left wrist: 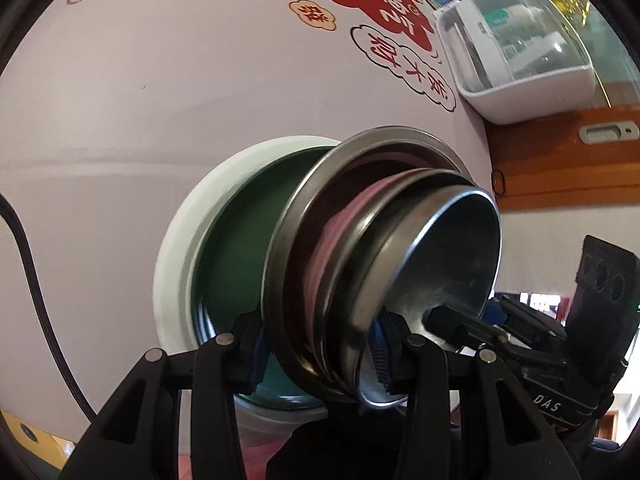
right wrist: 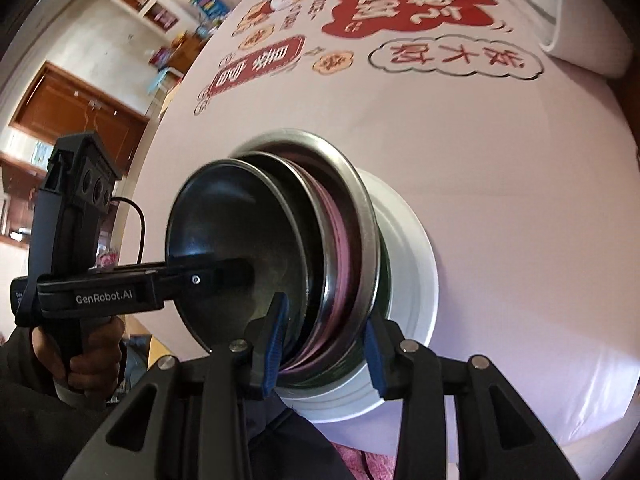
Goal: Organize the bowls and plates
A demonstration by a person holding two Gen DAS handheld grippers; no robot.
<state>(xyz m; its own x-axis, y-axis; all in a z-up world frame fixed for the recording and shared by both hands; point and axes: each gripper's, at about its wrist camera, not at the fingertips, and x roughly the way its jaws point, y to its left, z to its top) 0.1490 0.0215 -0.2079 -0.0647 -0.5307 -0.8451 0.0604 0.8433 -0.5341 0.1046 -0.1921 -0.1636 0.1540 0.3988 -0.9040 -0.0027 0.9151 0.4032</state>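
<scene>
left wrist view shows most of the stacking as done, in so far as it can be judged: a small steel bowl point(left wrist: 444, 264) is nested on a pink dish point(left wrist: 340, 232), which is seated in a wide steel plate point(left wrist: 288, 240), and all of it is stacked in a white bowl with a green inside point(left wrist: 180, 256) on the pink printed table cover point(left wrist: 160, 80). no loose plates or bowls are seen elsewhere on the cover, though much of it is hidden by the stack. a white lidded container point(left wrist: 520, 48) is seen at the far edge of the table.

what is left appears to be squaring or shifting the pile, since the upper pieces are seated unevenly.

the left gripper point(left wrist: 320, 354) is brought in low from one side, its blue pads point(left wrist: 378, 344) set around the rims of the upper stack. the right gripper point(right wrist: 324, 344) is brought in from the opposite side, straddling the same rims. whether either pair of fingers is actually pressed onto the metal cannot be told; the contact is blurred and partly hidden. in the right wrist view the left tool is seen gripped by a hand point(right wrist: 84, 344).
</scene>
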